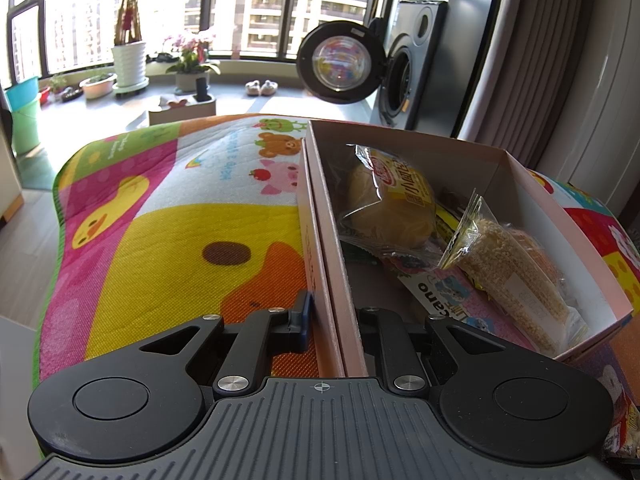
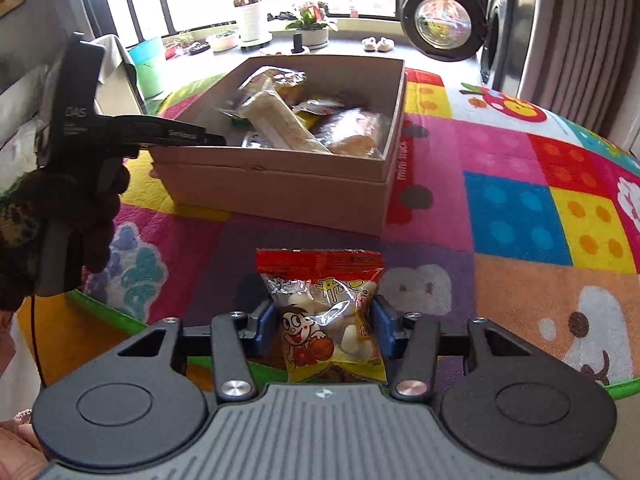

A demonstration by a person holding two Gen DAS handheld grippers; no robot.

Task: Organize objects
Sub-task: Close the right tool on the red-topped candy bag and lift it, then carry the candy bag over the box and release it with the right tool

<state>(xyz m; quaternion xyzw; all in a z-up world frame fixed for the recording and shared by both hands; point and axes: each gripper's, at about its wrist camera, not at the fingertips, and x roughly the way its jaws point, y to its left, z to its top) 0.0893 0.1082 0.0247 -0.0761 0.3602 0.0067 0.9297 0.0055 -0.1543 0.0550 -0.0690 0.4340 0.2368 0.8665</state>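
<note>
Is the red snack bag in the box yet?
Not yet. The red snack bag sits between the right gripper jaws, short of the box.

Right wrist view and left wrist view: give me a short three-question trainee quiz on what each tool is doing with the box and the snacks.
1. True or false: the right tool is shut on a snack bag with a cartoon boy on it.
2. What does the left tool straddle?
A. the mat's edge
B. the cardboard box wall
C. a bread packet
3. Fill in: the box stands on a colourful play ____.

Key: 1 true; 2 B; 3 mat. The snack bag is outside the box, which already holds a bread packet and a sesame bar.
</note>
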